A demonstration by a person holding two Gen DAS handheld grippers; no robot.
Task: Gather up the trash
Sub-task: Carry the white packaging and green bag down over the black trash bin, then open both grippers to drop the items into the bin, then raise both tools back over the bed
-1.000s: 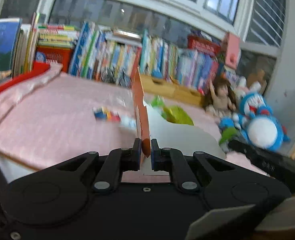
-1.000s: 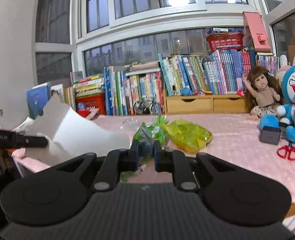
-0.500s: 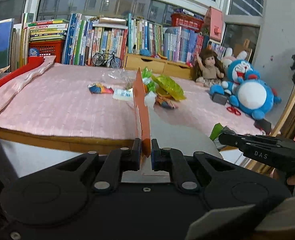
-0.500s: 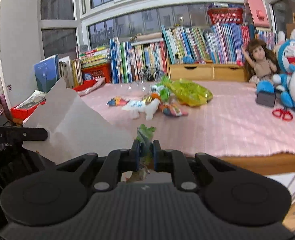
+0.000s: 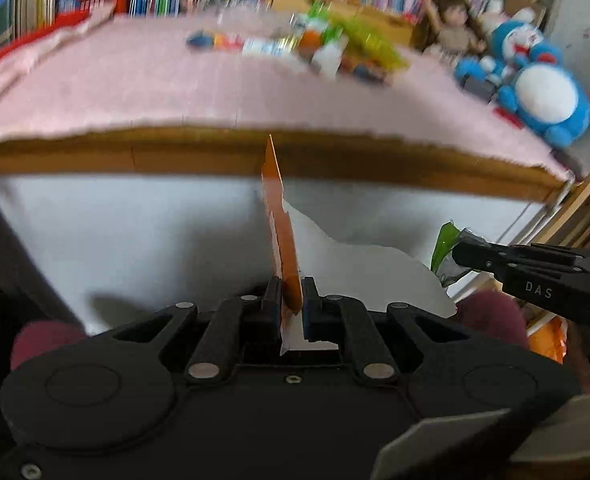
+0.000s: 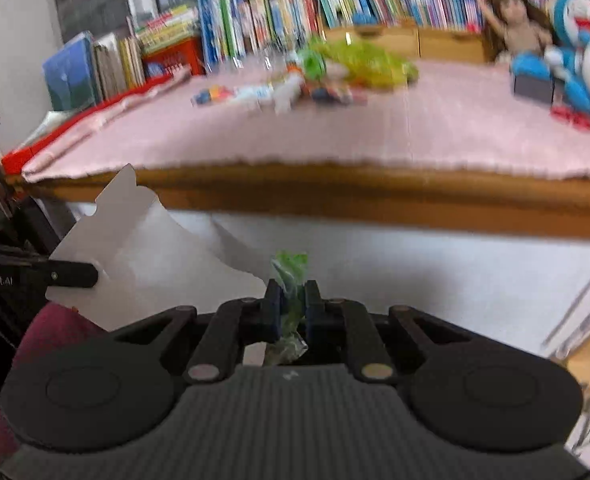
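My left gripper [image 5: 292, 294] is shut on the rim of an orange-and-white paper bag [image 5: 281, 240], held below the table's front edge; its white side [image 6: 147, 256] shows at the left of the right wrist view. My right gripper [image 6: 293, 296] is shut on a crumpled green wrapper [image 6: 291, 276], which also appears just right of the bag [image 5: 445, 252] in the left wrist view. Several more wrappers [image 6: 295, 88] and a yellow-green plastic bag [image 6: 359, 64] lie in a pile on the pink tablecloth [image 6: 375, 128] far ahead.
The wooden table edge [image 5: 255, 158] runs across above both grippers, with a white panel [image 6: 415, 272] beneath it. Books [image 6: 255, 20] line the back. A doll [image 6: 523, 28], blue plush toys [image 5: 547, 96] and red scissors [image 6: 571, 116] sit at the right.
Both grippers have pulled back and dropped from above the table to below its front edge, still holding the bag and the green wrapper. The wrapper now sits close beside the bag.
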